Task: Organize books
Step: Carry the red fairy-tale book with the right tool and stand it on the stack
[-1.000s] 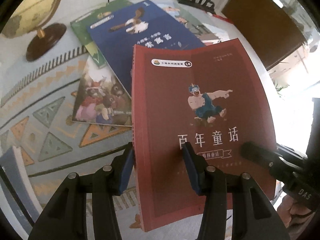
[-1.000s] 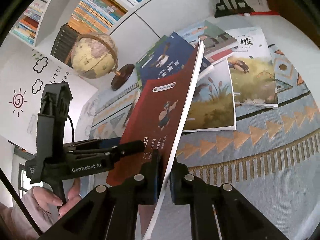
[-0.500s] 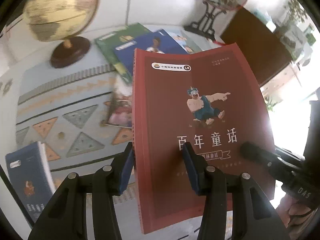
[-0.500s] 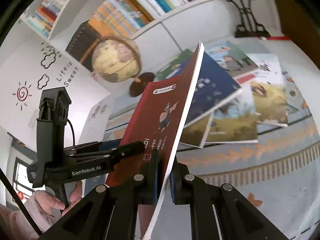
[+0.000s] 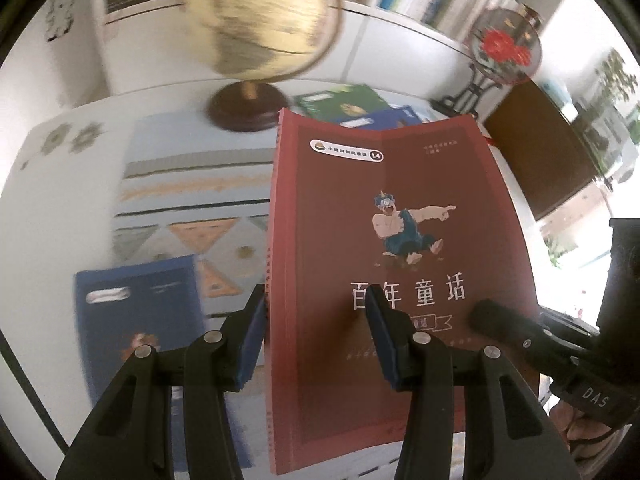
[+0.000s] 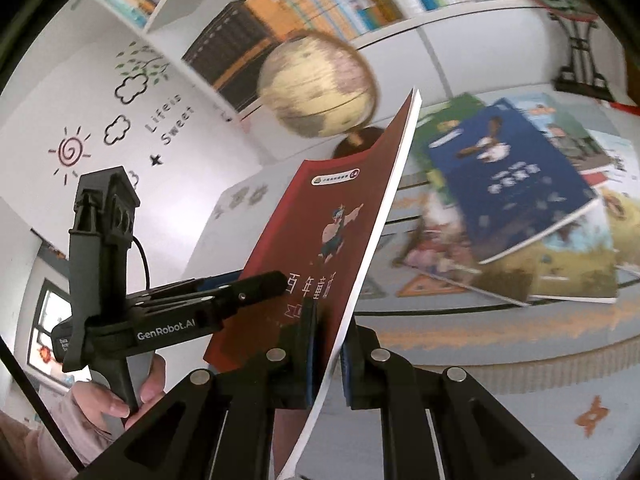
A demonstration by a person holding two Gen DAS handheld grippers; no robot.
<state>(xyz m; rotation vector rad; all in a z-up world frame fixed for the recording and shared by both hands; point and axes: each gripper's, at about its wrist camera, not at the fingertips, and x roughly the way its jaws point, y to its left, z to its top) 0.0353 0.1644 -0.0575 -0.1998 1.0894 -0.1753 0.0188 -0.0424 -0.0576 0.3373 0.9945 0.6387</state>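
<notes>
Your right gripper [image 6: 326, 354] pinches the red book [image 5: 394, 264] at its page edge; your left gripper [image 5: 316, 340], part-open, clamps its spine edge. The book's long axis runs away from you, top toward the globe [image 5: 264, 20].

red book [image 5: 392, 208]: matt paper cover | globe base [image 5: 248, 106]: glossy dark wood | tablecloth [image 6: 500, 344]: woven cloth

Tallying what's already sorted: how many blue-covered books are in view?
2: one blue book lies alone near the left gripper; another blue book tops the scattered pile. More may be hidden underneath.
</notes>
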